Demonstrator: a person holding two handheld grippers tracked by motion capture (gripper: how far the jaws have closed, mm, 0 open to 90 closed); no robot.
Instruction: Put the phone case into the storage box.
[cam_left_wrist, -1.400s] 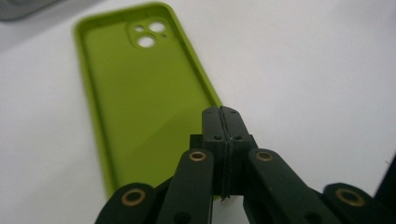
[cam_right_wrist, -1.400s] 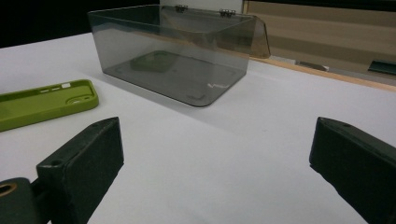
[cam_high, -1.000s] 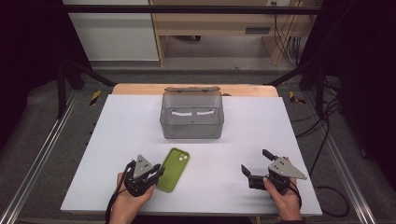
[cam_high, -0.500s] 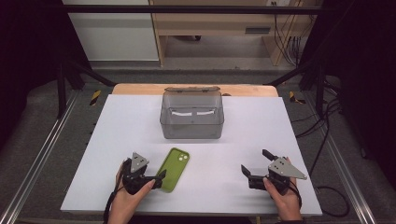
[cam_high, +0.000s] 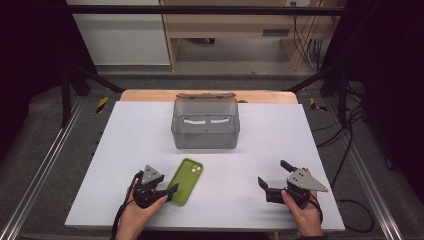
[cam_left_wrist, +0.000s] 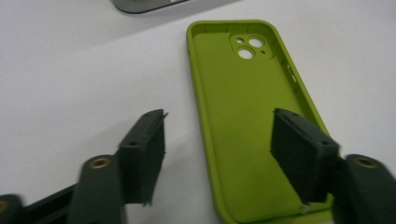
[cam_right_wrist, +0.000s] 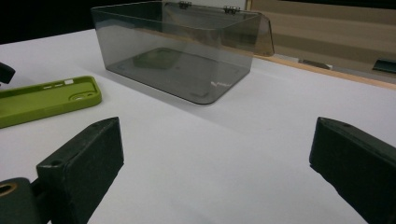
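A lime-green phone case (cam_high: 186, 181) lies open side up on the white table (cam_high: 130, 135), camera holes at its far end. My left gripper (cam_high: 169, 194) is at its near left corner. In the left gripper view, one jaw stands inside the phone case (cam_left_wrist: 233, 79) and the other outside on the table. The left gripper (cam_left_wrist: 222, 130) has just been closing; the case's side wall is between the jaws and the pads are clear of it. My right gripper (cam_high: 272, 174) rests at the near right, open, with bare table between the jaws of the right gripper (cam_right_wrist: 215, 154).
A smoky transparent box (cam_high: 205, 122) with its hinged lid tipped back stands at the table's middle rear; the box (cam_right_wrist: 177, 51) looks empty. The phone case (cam_right_wrist: 44, 98) lies left of it in the right gripper view. A wooden strip (cam_high: 150, 95) edges the far side.
The left gripper's jaws spread wider and then narrowed at the phone case's near corner. The case, the box and the right gripper have stayed in place.
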